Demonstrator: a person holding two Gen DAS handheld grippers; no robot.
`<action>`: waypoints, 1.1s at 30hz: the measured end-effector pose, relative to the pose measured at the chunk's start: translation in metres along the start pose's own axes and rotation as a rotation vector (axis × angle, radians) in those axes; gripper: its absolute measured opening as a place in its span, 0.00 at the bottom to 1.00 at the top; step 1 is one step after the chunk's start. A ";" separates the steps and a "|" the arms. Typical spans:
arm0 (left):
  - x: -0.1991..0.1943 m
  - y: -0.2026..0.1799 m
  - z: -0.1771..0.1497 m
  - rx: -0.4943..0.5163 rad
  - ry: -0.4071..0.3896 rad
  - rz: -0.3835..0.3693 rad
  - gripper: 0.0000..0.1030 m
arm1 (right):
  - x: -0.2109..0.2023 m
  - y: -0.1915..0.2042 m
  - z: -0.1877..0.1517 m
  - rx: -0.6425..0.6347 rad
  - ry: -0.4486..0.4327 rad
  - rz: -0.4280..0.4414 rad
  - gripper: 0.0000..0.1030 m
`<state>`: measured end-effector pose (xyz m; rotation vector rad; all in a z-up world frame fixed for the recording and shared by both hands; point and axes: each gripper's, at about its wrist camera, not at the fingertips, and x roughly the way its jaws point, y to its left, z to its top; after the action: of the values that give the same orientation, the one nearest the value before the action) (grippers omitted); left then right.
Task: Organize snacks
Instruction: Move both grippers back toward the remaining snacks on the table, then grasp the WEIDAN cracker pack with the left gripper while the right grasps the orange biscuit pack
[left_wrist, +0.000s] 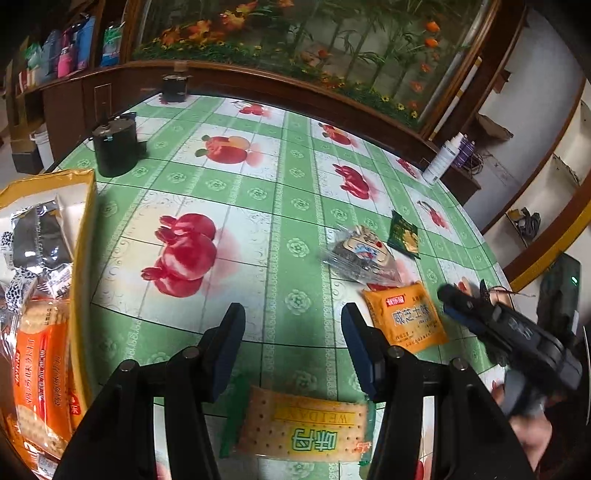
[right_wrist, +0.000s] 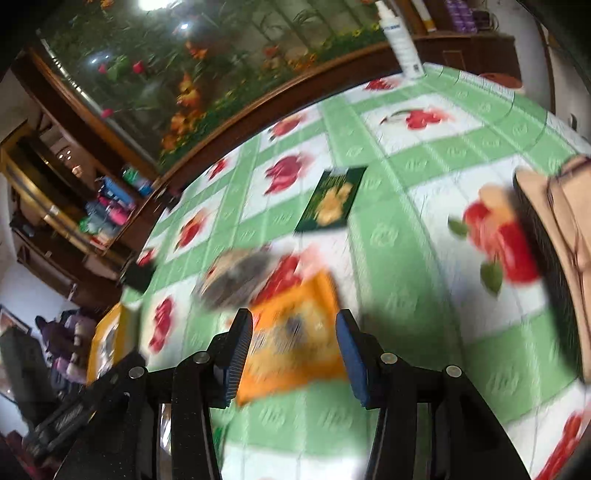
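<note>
My left gripper is open and empty above the tablecloth, with a yellow cracker pack lying just below its fingers. A yellow box at the left holds several snack packs. An orange snack packet, a clear-wrapped snack and a dark green packet lie to the right. My right gripper shows at the right edge there. In the blurred right wrist view my right gripper is open, jaws either side of the orange packet. The clear-wrapped snack and green packet lie beyond.
A green fruit-print tablecloth covers the table. Two black cylinders stand at the far left, a white spray bottle at the far right edge. A wooden cabinet with a flower mural runs behind. A tan object sits at the right.
</note>
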<state>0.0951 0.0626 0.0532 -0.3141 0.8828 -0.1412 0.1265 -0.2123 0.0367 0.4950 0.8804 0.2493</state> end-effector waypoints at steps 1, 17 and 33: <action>-0.001 0.001 0.001 -0.006 -0.003 0.004 0.51 | 0.005 0.000 0.004 -0.016 0.000 -0.019 0.50; -0.007 0.012 0.008 -0.030 -0.022 0.004 0.51 | -0.018 0.041 -0.048 -0.232 0.174 0.121 0.66; -0.008 0.018 0.010 -0.046 -0.024 0.008 0.51 | 0.032 0.082 -0.068 -0.752 0.212 0.053 0.83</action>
<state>0.0981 0.0839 0.0587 -0.3547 0.8644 -0.1095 0.0915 -0.1080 0.0206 -0.2131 0.9055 0.6566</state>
